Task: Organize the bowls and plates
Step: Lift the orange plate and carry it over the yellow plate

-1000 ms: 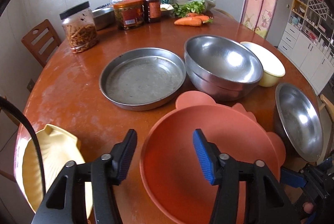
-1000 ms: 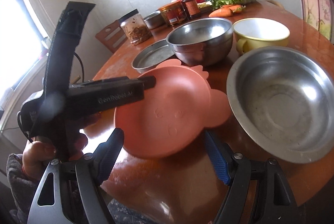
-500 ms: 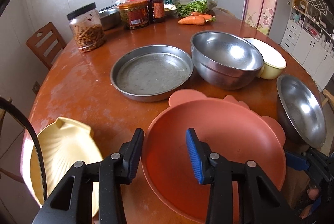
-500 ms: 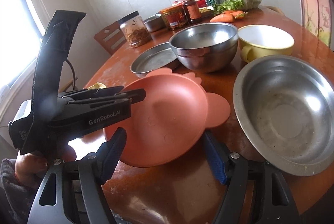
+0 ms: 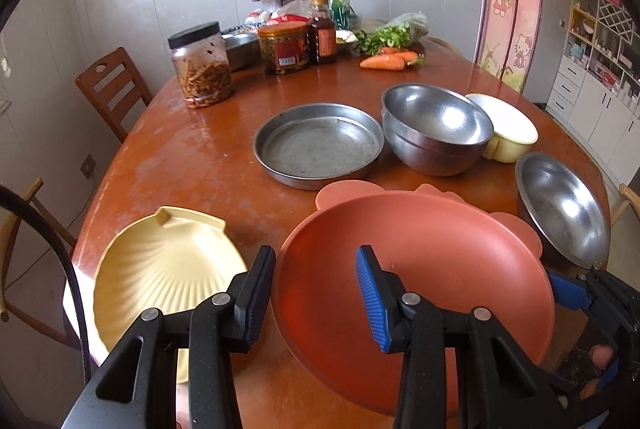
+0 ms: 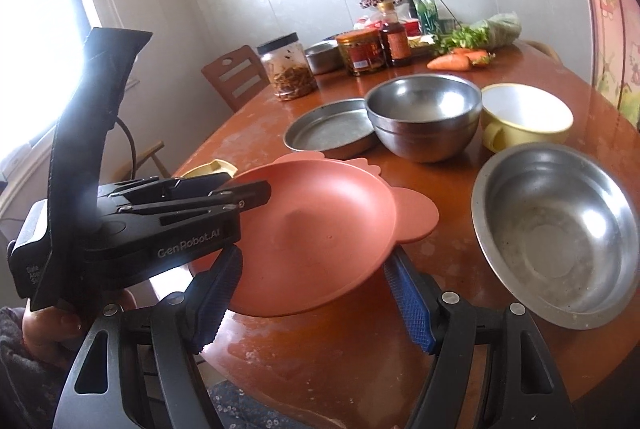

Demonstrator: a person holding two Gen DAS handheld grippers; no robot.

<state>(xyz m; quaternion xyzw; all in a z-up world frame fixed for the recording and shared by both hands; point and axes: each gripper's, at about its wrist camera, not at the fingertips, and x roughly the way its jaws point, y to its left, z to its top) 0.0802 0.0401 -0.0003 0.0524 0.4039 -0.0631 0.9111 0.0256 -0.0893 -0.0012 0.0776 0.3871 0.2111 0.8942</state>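
An orange plate (image 5: 420, 269) with ear-shaped tabs hangs tilted just above the table's near edge. My left gripper (image 5: 316, 257) is shut on its left rim; the right wrist view shows that gripper (image 6: 256, 193) from the side, clamped on the plate (image 6: 320, 229). My right gripper (image 6: 314, 261) stands open at the plate's near right rim, pads not pressing. A yellow shell-shaped plate (image 5: 168, 269) lies to the left. Further back are a flat steel pan (image 5: 320, 149), stacked steel bowls (image 5: 436, 129), a yellow handled bowl (image 5: 508, 133) and a wide steel bowl (image 6: 560, 237).
Jars (image 5: 202, 69), bottles (image 5: 322, 33), carrots (image 5: 384, 61) and greens crowd the round table's far side. A wooden chair (image 5: 112, 89) stands at the left wall. A person's hand (image 6: 44, 325) holds the left gripper's handle.
The left jaws have narrowed onto the orange plate's rim, and the plate has come up and toward me. The yellow plate shows more fully. The right gripper's jaws have narrowed a little.
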